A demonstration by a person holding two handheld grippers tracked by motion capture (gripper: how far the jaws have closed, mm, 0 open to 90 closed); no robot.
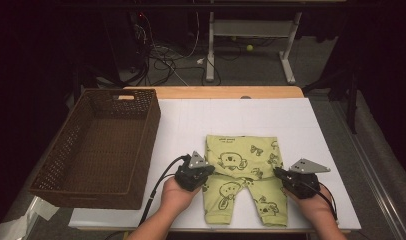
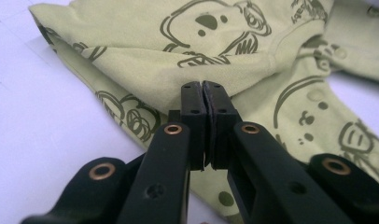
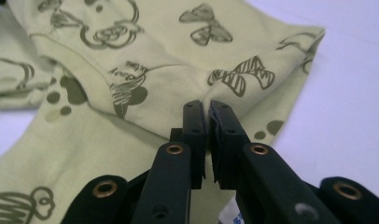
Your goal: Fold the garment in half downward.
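Note:
Pale green baby trousers [image 1: 243, 162] printed with dark cartoon animals lie flat on the white table cover, waistband away from me and legs toward me. My left gripper [image 1: 209, 172] sits at the garment's left edge, near the hip. In the left gripper view its jaws [image 2: 204, 88] are pressed together on a raised fold of the green cloth [image 2: 145, 60]. My right gripper [image 1: 278, 172] is at the right edge. Its jaws [image 3: 205, 106] are likewise shut, pinching a lifted fold of the trousers [image 3: 164, 56]. A hand holds each gripper from the near side.
A brown wicker basket [image 1: 150, 145], with nothing inside, stands at the table's left, close to my left hand. The white cover [image 1: 241, 115] stretches bare beyond the waistband to the wooden far edge [image 1: 216, 92]. Cables and desk legs lie on the dark floor behind.

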